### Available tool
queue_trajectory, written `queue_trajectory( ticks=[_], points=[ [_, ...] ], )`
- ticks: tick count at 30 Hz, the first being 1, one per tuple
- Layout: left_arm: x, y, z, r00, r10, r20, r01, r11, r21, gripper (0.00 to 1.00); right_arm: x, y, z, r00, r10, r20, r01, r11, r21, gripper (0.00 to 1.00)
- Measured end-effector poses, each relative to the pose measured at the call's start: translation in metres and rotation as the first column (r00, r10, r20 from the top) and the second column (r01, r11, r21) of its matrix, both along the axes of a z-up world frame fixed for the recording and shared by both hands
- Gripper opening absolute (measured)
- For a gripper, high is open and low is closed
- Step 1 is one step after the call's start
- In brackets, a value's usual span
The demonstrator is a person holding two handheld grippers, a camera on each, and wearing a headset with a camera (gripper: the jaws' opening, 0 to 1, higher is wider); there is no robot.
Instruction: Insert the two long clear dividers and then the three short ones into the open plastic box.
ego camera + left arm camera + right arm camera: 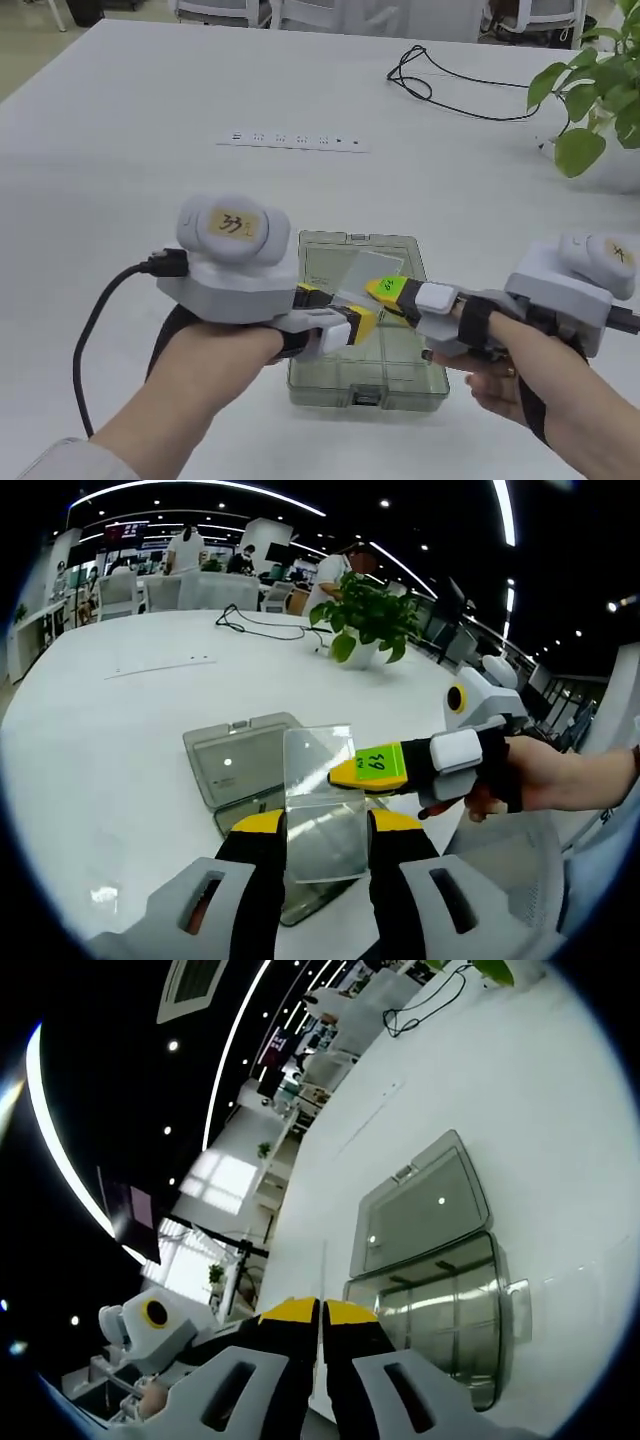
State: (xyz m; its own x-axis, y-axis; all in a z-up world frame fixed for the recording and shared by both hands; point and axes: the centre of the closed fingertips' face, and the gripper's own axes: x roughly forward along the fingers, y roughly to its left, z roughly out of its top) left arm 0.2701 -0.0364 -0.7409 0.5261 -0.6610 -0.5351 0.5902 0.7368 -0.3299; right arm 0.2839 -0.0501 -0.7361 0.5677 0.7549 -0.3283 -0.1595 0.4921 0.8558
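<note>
Clear plastic parts and matt grey tools on a smooth white bench.
The divider is a clear, glossy plastic sheet with faint reflections. The box is smoky translucent plastic, its lid shiny with glints of light. The bench top is white, smooth and softly matt. The left gripper and right gripper have matt light-grey plastic shells and smooth yellow jaws. Near left trails a dull black rubbery cable; far right, a plant has waxy green leaves.
</note>
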Motion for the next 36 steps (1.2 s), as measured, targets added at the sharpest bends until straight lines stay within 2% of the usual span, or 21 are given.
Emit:
queue_trajectory(
  ticks=[4,10,15,17,18,20,23,27,28,31,32,35,36],
  points=[
    [-0.001,0.0,-0.001,1.0,0.002,0.0,-0.002,1.0,-0.004,0.3,-0.002,0.0,0.0,1.0,0.009,0.016,-0.008,1.0,-0.02,0.02],
    [-0.002,0.0,-0.003,1.0,0.001,-0.002,-0.001,1.0,-0.008,0.3,-0.005,0.002,-0.001,1.0,0.022,0.008,-0.022,0.999,-0.034,0.02],
    [-0.003,0.001,-0.003,1.0,0.002,0.019,-0.002,1.0,-0.02,0.31,-0.006,0.003,0.0,0.999,0.034,0.004,-0.033,0.999,-0.043,0.02],
    [-0.003,0.003,-0.004,0.999,-0.001,0.033,0.001,1.0,-0.003,0.35,-0.005,0.002,0.0,0.999,0.037,0.002,-0.036,0.998,-0.048,0.02],
    [-0.004,0.005,-0.007,0.999,-0.011,0.044,0.01,1.0,0.023,0.4,-0.005,0.001,0.0,0.999,0.038,0.002,-0.038,0.998,-0.053,0.02],
    [-0.007,0.009,-0.011,0.999,-0.016,0.05,0.014,0.999,0.039,0.46,-0.005,0.0,0.001,0.999,0.042,0.0,-0.042,0.997,-0.057,0.02],
    [-0.01,0.015,-0.013,0.997,-0.028,0.077,0.023,0.998,0.059,0.56,-0.004,-0.005,-0.002,0.998,0.053,-0.018,-0.055,0.996,-0.073,0.02],
    [-0.016,0.023,-0.012,0.99,-0.052,0.134,0.043,0.997,0.068,0.69,-0.005,-0.007,-0.002,0.998,0.066,-0.025,-0.068,0.994,-0.091,0.02],
    [-0.018,0.027,-0.011,0.985,-0.059,0.159,0.048,0.996,0.075,0.72,-0.005,-0.008,-0.002,0.997,0.068,-0.024,-0.07,0.993,-0.099,0.02],
    [-0.024,0.035,-0.014,0.979,-0.075,0.191,0.056,0.993,0.106,0.86,-0.005,-0.01,-0.002,0.997,0.075,-0.033,-0.078,0.991,-0.107,0.02],
    [-0.025,0.041,-0.016,0.972,-0.09,0.218,0.059,0.988,0.145,0.91,-0.006,-0.012,-0.002,0.996,0.076,-0.038,-0.08,0.989,-0.124,0.02],
    [-0.031,0.05,-0.015,0.958,-0.114,0.262,0.063,0.978,0.198,0.98,-0.006,-0.018,-0.003,0.995,0.085,-0.05,-0.092,0.983,-0.158,0.02],
    [-0.033,0.052,-0.015,0.959,-0.108,0.262,0.056,0.979,0.198,0.99,-0.006,-0.02,-0.004,0.994,0.093,-0.053,-0.1,0.979,-0.175,0.02]
  ],
)
